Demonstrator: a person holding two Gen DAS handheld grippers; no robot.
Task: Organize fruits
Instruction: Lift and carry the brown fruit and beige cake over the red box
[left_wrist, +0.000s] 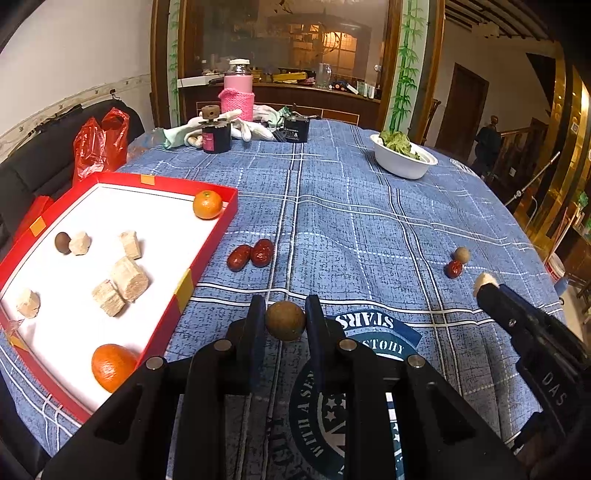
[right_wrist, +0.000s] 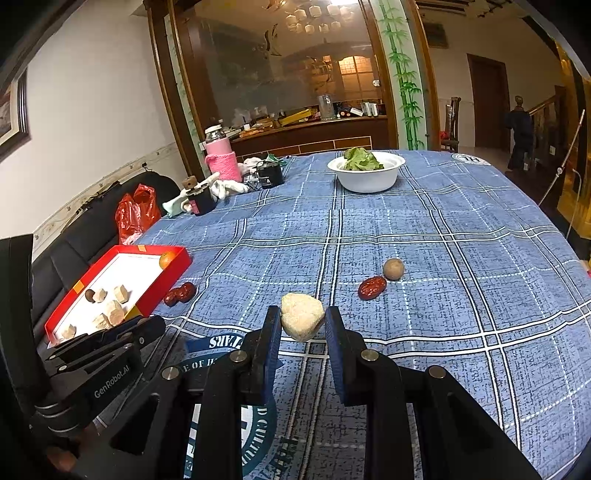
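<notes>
Fruits lie split: a brown round fruit (left_wrist: 285, 319) is clamped in the left gripper (left_wrist: 285, 314), a pale chunk (right_wrist: 302, 320) in the right gripper (right_wrist: 301, 325), both above the blue cloth (right_wrist: 443, 295). The red tray (left_wrist: 207, 243) sits at ten o'clock. The round fruit, pinched narrowly, could roll free if tilted.

We read "STARS" (left_wrist: 364, 320), upside down, on a printed banner of the tablecloth (left_wrist: 369, 229), with part of a word ending "STOHY" below it. The round emblem (left_wrist: 317, 410) on the same cloth bore "WITH A SE…", the rest hidden. "DAS" (left_wrist: 554, 389) stood on the body of the right gripper (left_wrist: 487, 286). In the right wrist view, "GenRobot.AI" (right_wrist: 111, 381) stood on the left gripper (right_wrist: 147, 325). Labels on the dark jars (left_wrist: 216, 137) were too small to read.
</notes>
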